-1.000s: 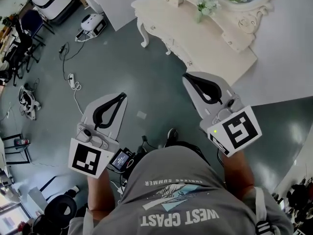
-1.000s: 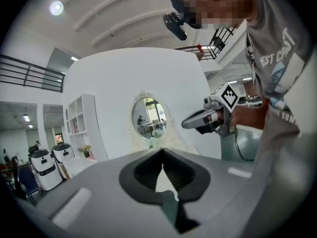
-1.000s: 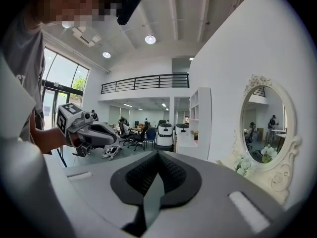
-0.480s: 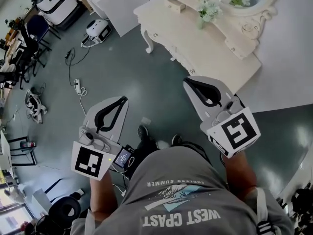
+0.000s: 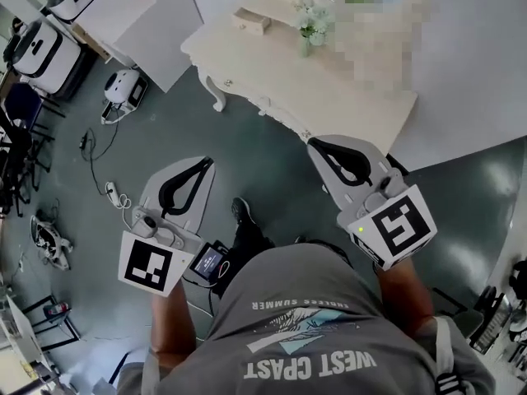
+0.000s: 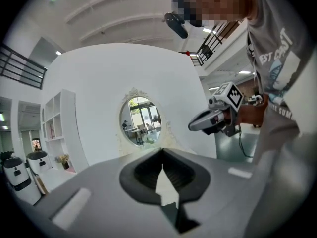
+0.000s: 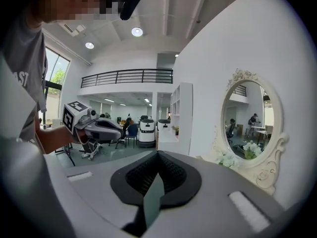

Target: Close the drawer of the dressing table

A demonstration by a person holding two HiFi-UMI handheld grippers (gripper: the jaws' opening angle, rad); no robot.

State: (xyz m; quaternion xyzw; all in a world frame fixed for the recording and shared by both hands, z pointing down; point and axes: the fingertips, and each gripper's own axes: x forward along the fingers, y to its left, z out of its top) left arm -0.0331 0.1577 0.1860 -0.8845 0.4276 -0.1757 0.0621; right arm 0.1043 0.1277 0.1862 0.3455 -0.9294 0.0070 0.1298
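The cream dressing table [image 5: 272,76] stands ahead in the head view, with a vase of white flowers [image 5: 306,25] and a small box [image 5: 251,21] on top. Small knobs [image 5: 228,82] dot its front; I cannot tell whether a drawer stands out. My left gripper [image 5: 204,164] hovers over the floor, short of the table and left of it, shut on nothing. My right gripper [image 5: 318,146] is shut and empty, just off the table's near corner. The left gripper view shows the oval mirror [image 6: 140,120] and the right gripper [image 6: 213,119]. In the right gripper view are the mirror [image 7: 249,115] and the left gripper [image 7: 94,128].
White wheeled machines [image 5: 49,44] and a white panel [image 5: 156,23] stand at the far left. Cables [image 5: 111,192] and chairs [image 5: 16,130] lie on the grey floor at left. A white wall [image 5: 478,56] runs behind the table. The person's foot [image 5: 241,212] is on the floor between the grippers.
The table has shifted left in the head view and the right gripper now sits closer to its near corner. The person's foot has stepped forward. Both grippers stay shut.
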